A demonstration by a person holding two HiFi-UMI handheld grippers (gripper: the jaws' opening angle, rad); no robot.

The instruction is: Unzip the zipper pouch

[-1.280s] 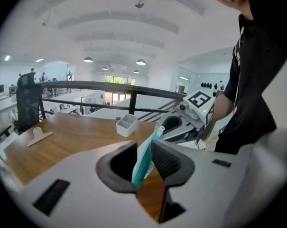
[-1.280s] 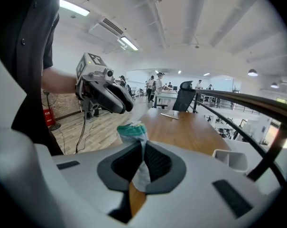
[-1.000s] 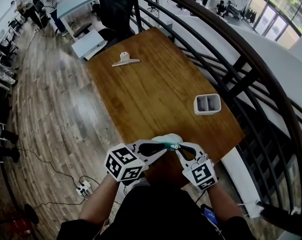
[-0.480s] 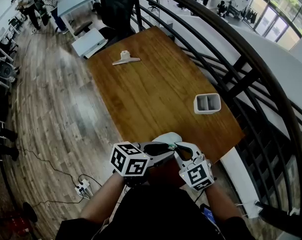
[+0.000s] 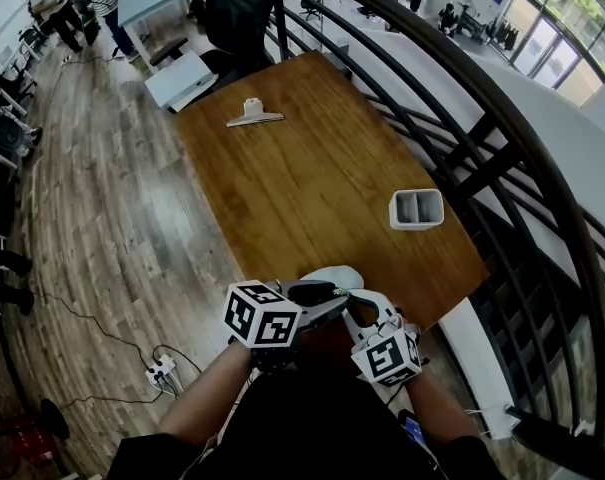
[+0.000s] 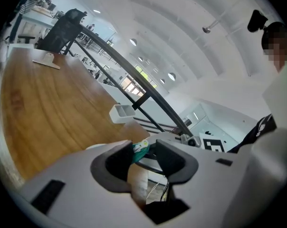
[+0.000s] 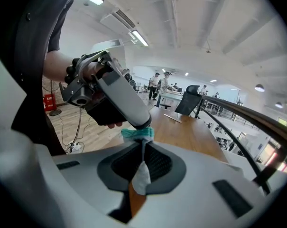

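Fabric: we judge zipper pouch point(image 5: 332, 275) soft, light.
Place: surface's point(image 5: 302, 168) near edge.
Right hand-held gripper point(image 7: 142, 164): pinching pouch cloth.
Left hand-held gripper point(image 6: 144, 154): just opened around teal end point(image 6: 141, 147); take hold there.

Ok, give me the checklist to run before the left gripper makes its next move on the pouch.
1. Right gripper shut on pouch: ok, white fabric is pinched.
2. Left gripper jaws apart: ok, they have just been opening.
3. Teal zipper end between the left jaws: ok, it is there but not pinched.
4. Zipper open or shut: cannot tell.
5. Clip and tray out of the way: ok, both lie far up the table.
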